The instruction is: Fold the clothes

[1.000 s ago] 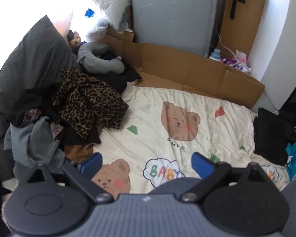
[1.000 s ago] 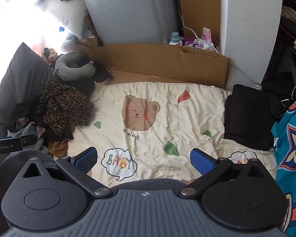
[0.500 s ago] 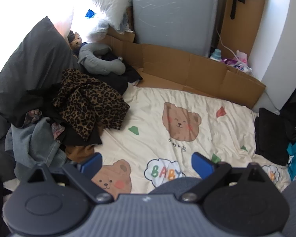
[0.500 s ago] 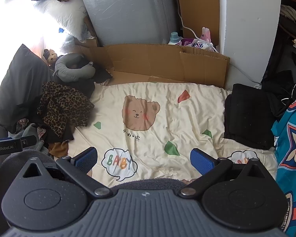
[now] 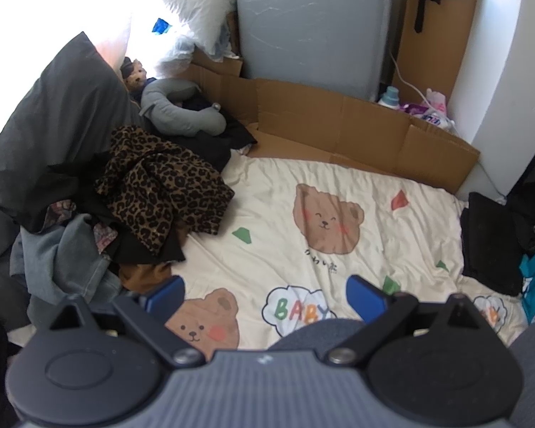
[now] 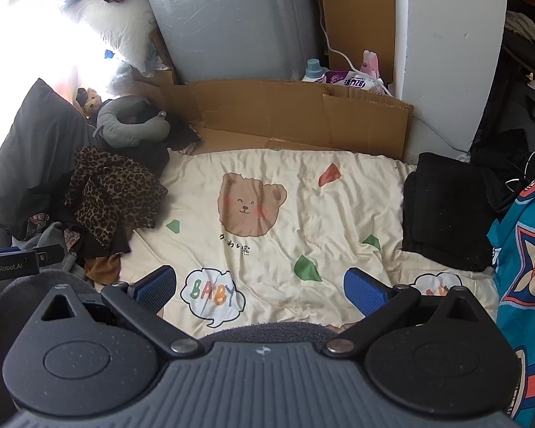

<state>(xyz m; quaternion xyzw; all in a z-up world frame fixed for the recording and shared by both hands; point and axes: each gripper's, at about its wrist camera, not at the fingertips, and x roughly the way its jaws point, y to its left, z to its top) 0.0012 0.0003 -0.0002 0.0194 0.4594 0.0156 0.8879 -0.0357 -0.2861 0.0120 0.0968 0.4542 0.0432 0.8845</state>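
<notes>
A heap of unfolded clothes lies at the left of the cream bear-print blanket (image 5: pixel 339 185) (image 6: pixel 303 207). On top is a leopard-print garment (image 5: pixel 160 185) (image 6: pixel 110 196), with grey denim (image 5: pixel 60 260) and a brown piece (image 5: pixel 139 274) below it. A folded black garment (image 5: pixel 488 242) (image 6: pixel 446 210) rests at the blanket's right edge. My left gripper (image 5: pixel 265 294) hovers open above the blanket's near edge, nothing between its blue pads. My right gripper (image 6: pixel 260 287) is open too, over the "BABY" cloud print. The left gripper's body (image 6: pixel 14 264) shows at the right wrist view's left edge.
A dark grey pillow (image 5: pixel 50 135), a grey neck pillow (image 5: pixel 178 114) and a small teddy (image 5: pixel 133 76) sit behind the heap. A cardboard wall (image 5: pixel 339 121) and a grey wrapped panel (image 5: pixel 310 25) bound the far side. A teal patterned cloth (image 6: pixel 524 271) lies at right.
Both views have drifted very slightly; the scene sits a touch lower and right in the left wrist view. Both grippers stay open and no cloth has moved.
</notes>
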